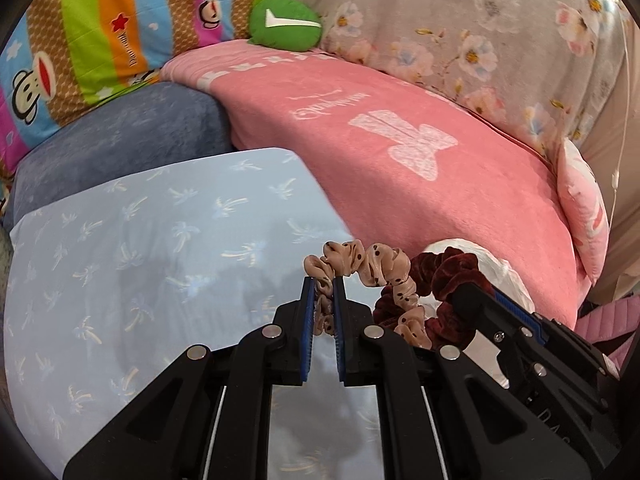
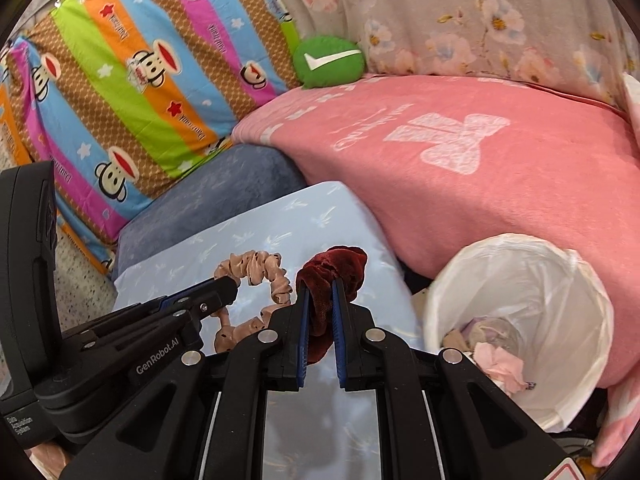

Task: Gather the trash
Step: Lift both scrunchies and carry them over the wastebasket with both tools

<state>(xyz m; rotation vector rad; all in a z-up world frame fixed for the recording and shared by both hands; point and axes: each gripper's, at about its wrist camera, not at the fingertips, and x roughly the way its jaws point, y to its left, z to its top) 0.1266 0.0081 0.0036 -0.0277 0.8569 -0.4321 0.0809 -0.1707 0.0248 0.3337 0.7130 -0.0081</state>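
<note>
Left claw (image 1: 323,284): pinching beige dotted satin scrunchie (image 1: 376,266). Right claw (image 2: 320,286): pinching maroon velvet scrunchie (image 2: 340,266). Advice: keep both pinched; release only above white-lined bin (image 2: 576,280).

The left claw (image 1: 324,280) points steeply downward, its blue-padded fingers (image 1: 307,300) pressed nearly together on a beige spotted scrunchie (image 1: 372,268). Just to its right, the right claw (image 2: 320,284) tilts down likewise, clamped on a dark red velvet scrunchie (image 2: 340,264). The two claws sit close side by side, tips nearly level.
</note>
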